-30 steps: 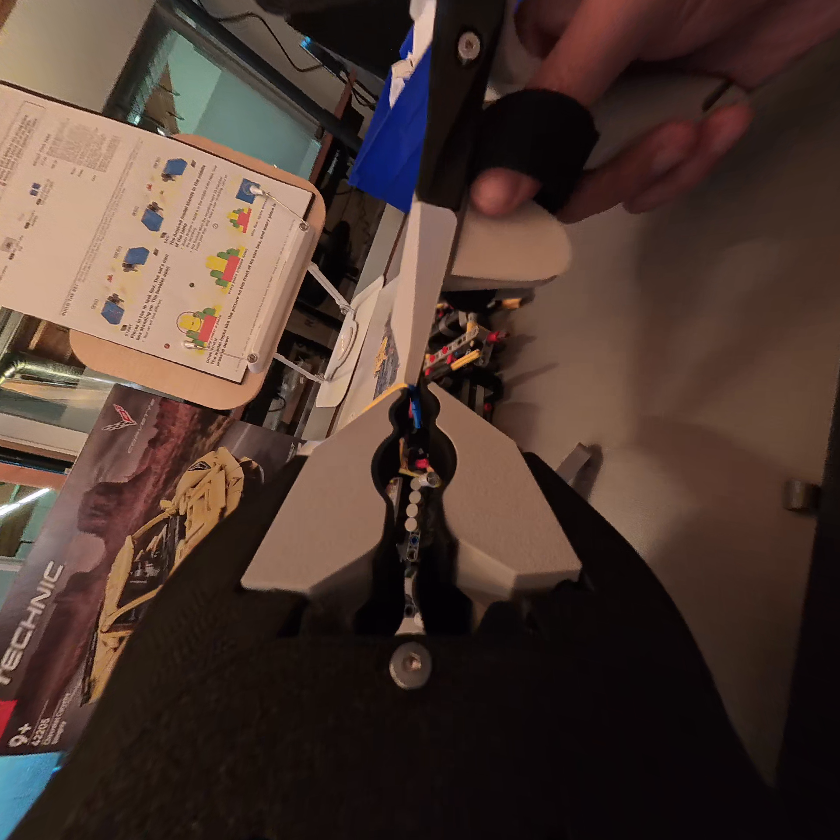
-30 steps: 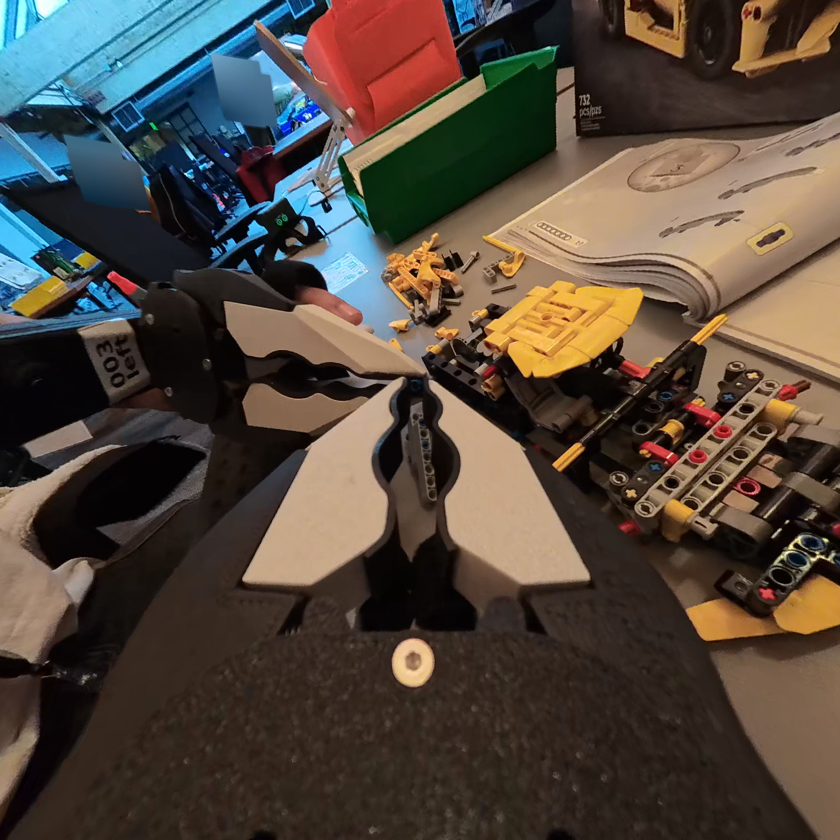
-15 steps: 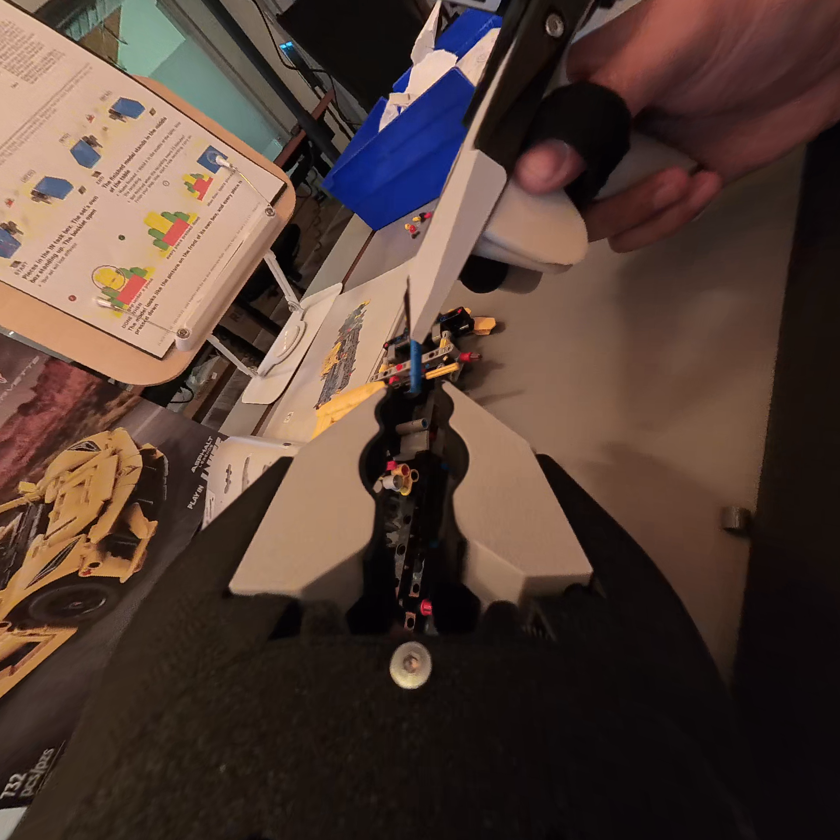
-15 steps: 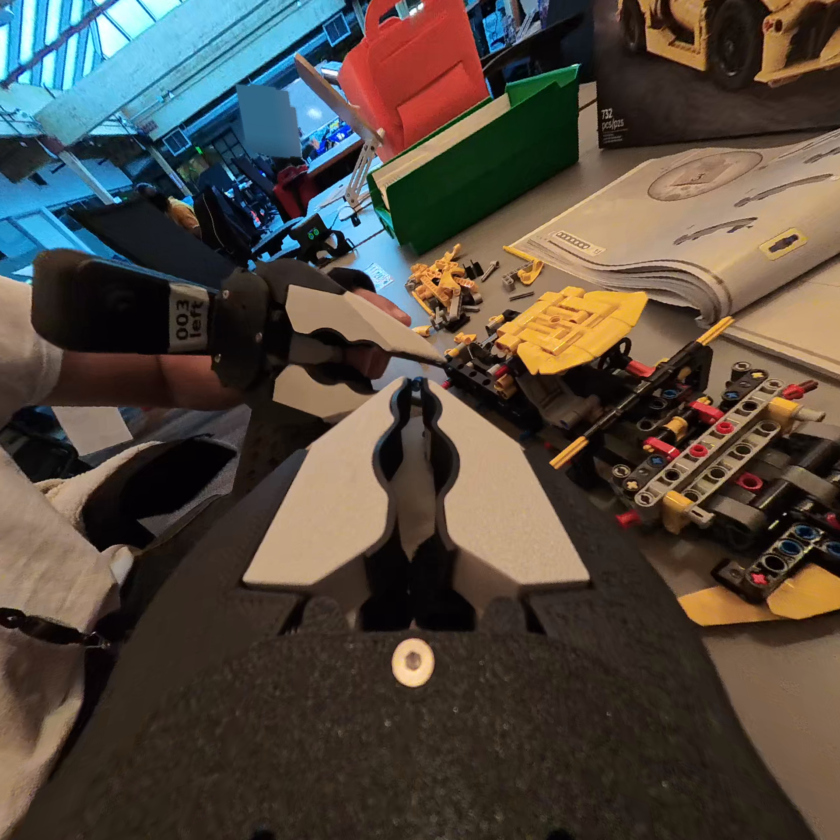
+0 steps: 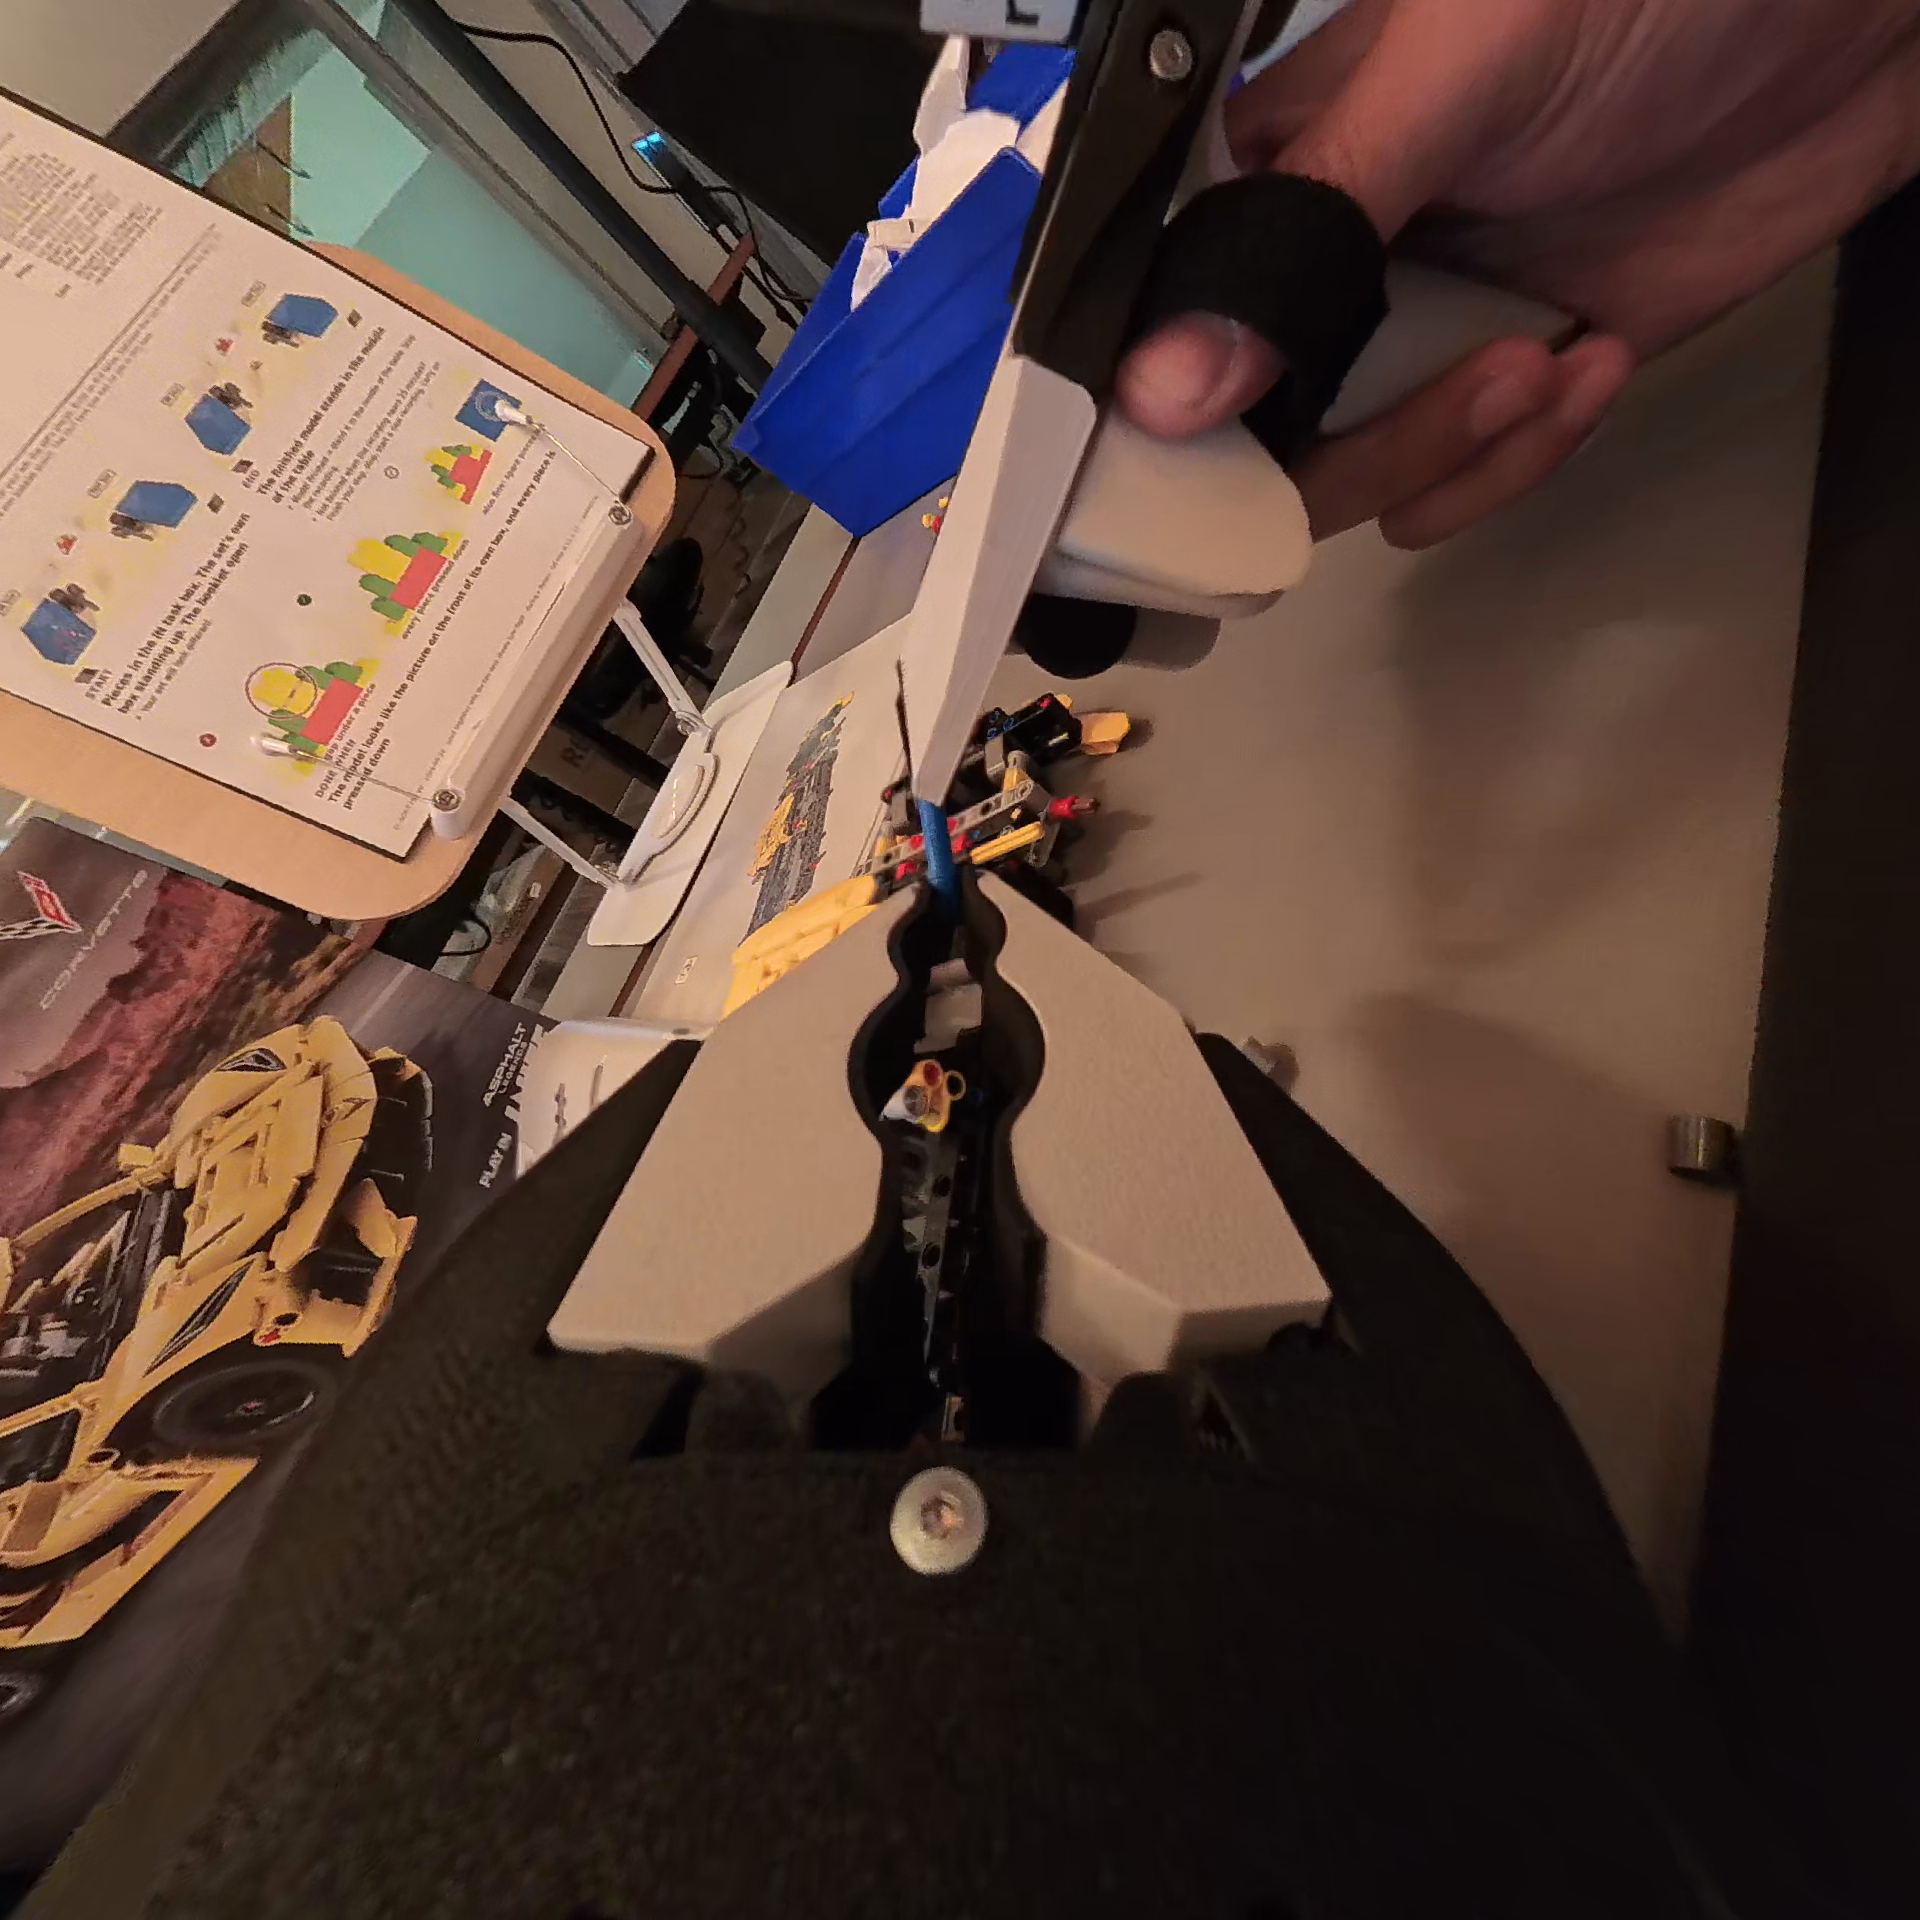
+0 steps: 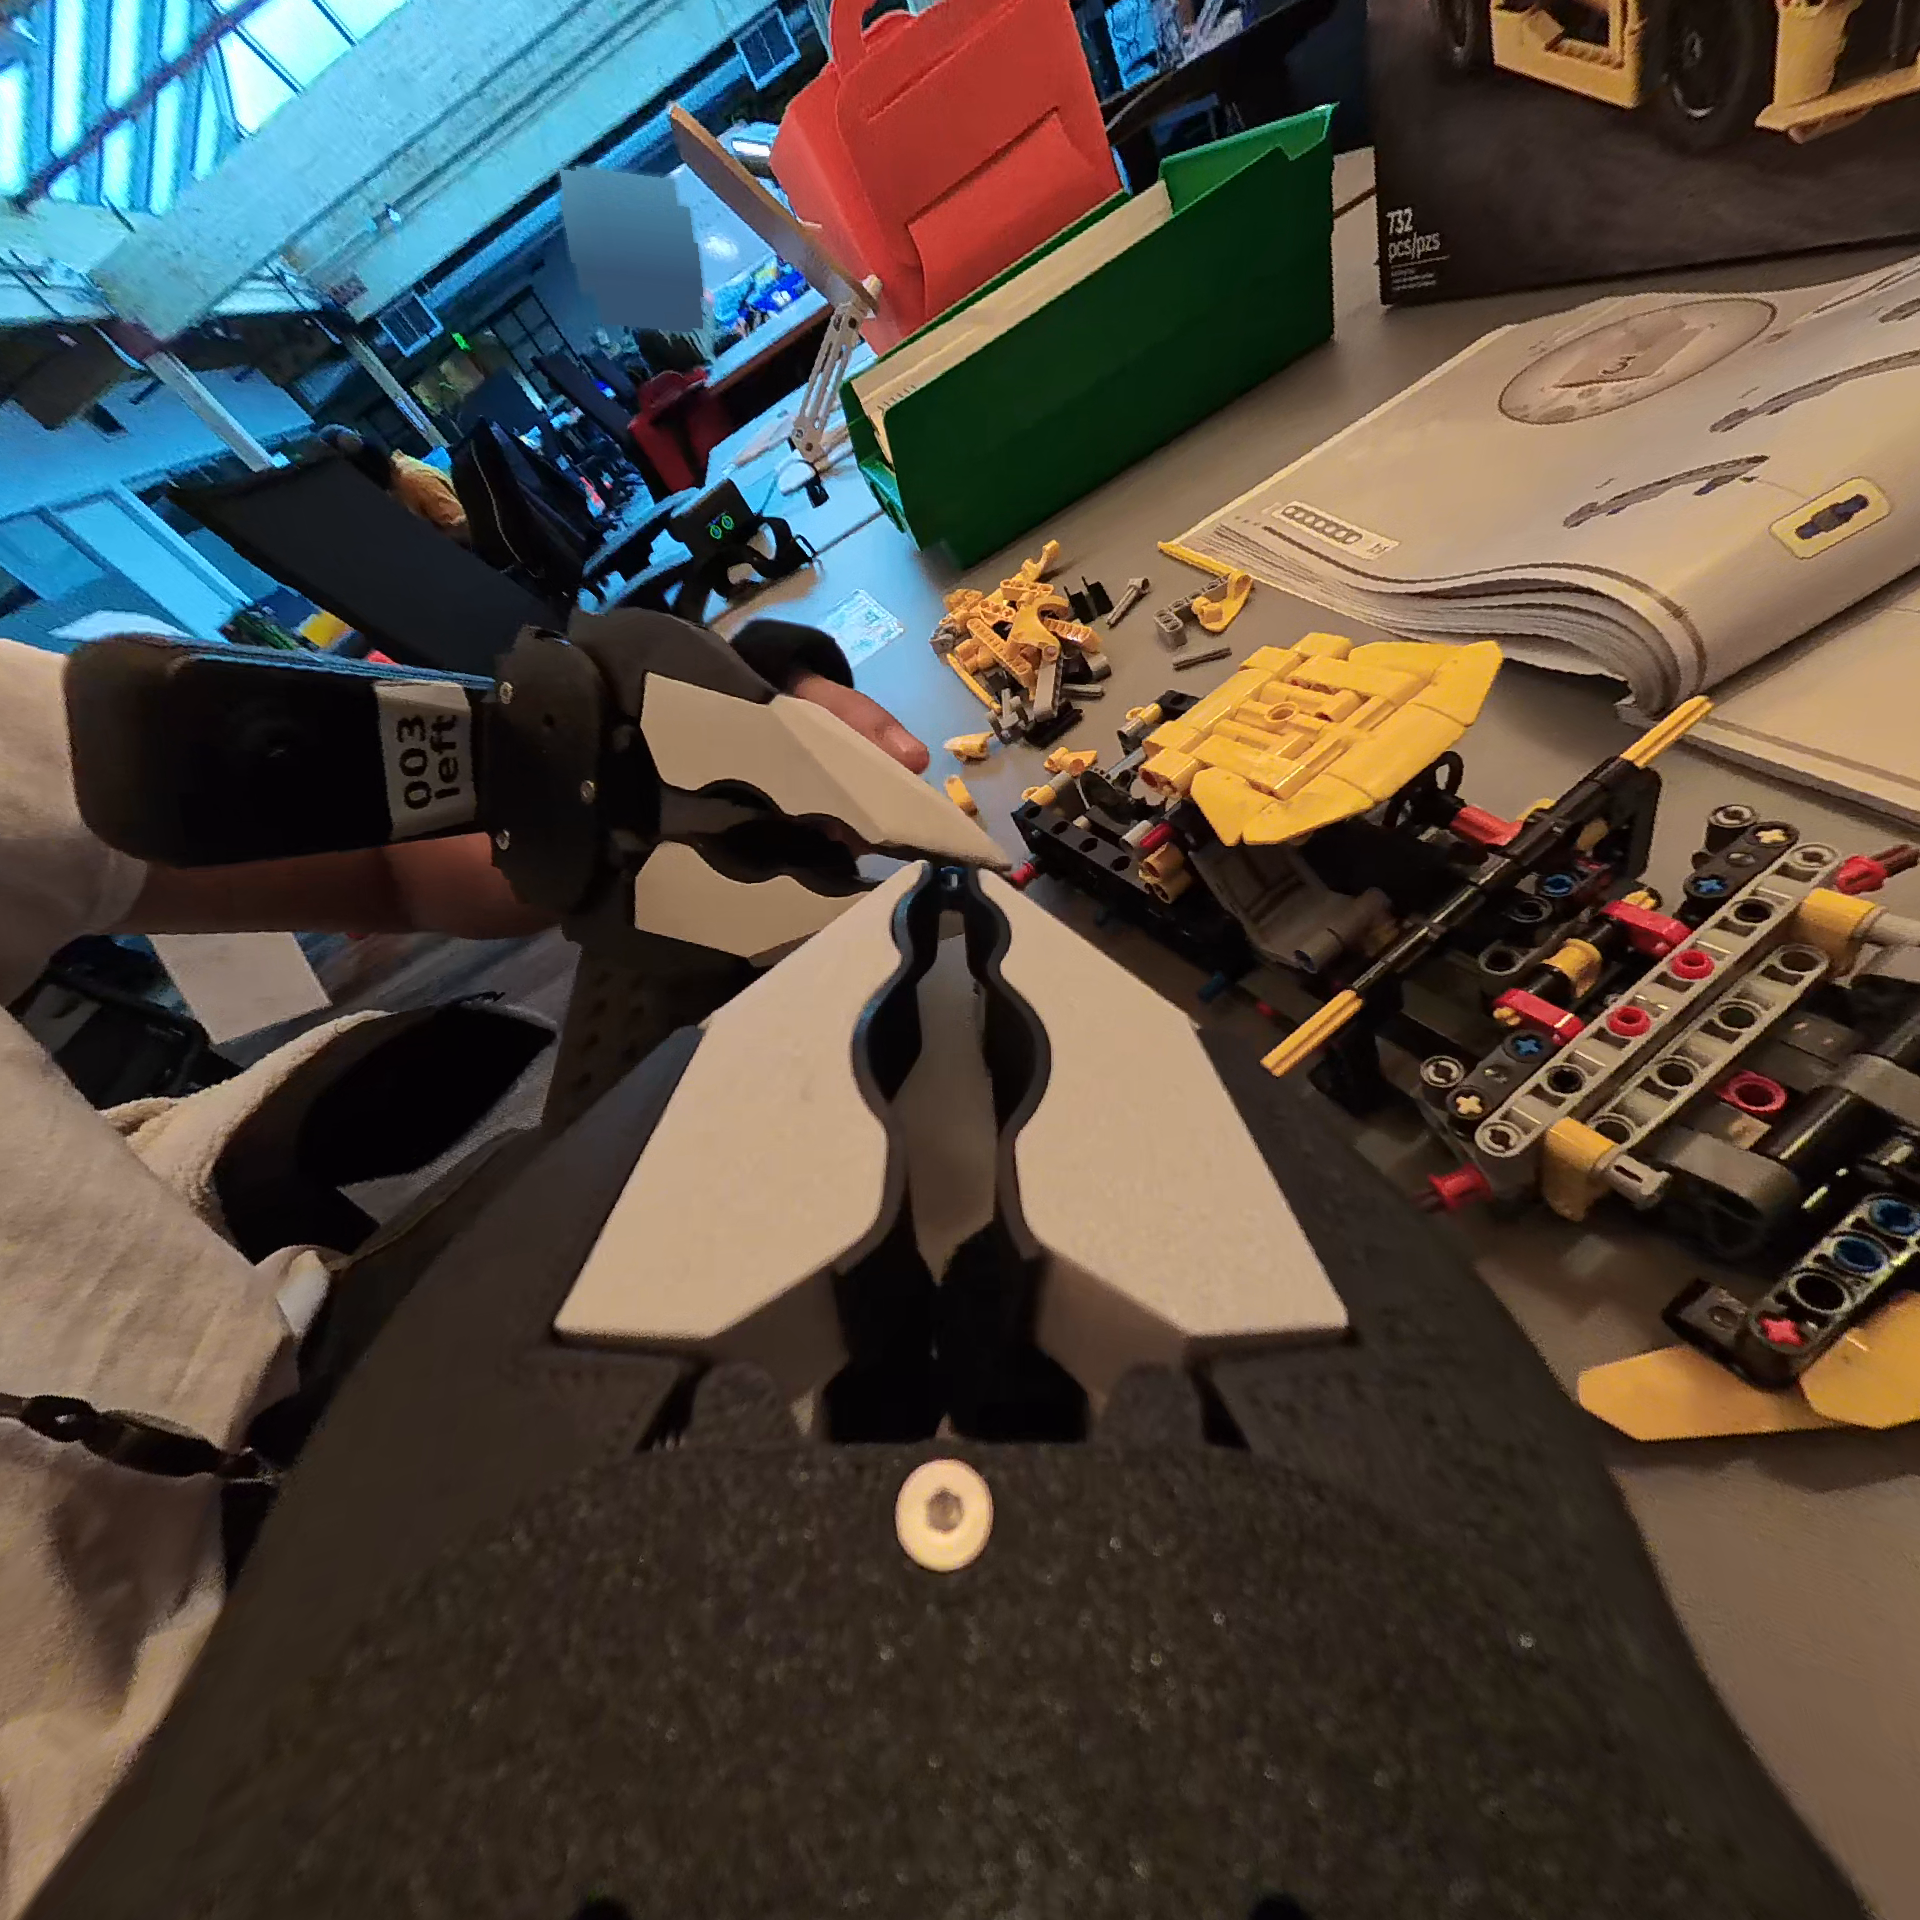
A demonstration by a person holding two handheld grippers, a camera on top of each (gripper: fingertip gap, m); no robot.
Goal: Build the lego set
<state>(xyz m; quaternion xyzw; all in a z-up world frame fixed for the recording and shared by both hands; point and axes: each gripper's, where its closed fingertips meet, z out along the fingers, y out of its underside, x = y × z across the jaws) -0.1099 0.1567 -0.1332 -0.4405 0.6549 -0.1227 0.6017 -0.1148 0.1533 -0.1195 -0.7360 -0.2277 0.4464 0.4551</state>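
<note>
— Tongs?
— Both mine: left tongs (image 5: 940, 899) clenched on a black beam (image 5: 935, 1195); right tongs (image 6: 948, 883) pinch its blue pin (image 6: 948, 880).
— The car?
— Half-built car (image 6: 1403, 883) sits right on the worktop (image 6: 1714, 1558).

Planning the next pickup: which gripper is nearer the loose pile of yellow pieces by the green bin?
Left, probably. The left gripper lies sideways just short of the loose pile, while the right gripper reaches in from the near side, fingertips meeting the left's.

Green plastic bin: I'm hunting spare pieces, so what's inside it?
White stacked sheets show along the green plastic bin's top; its wall hides anything beneath them.
</note>
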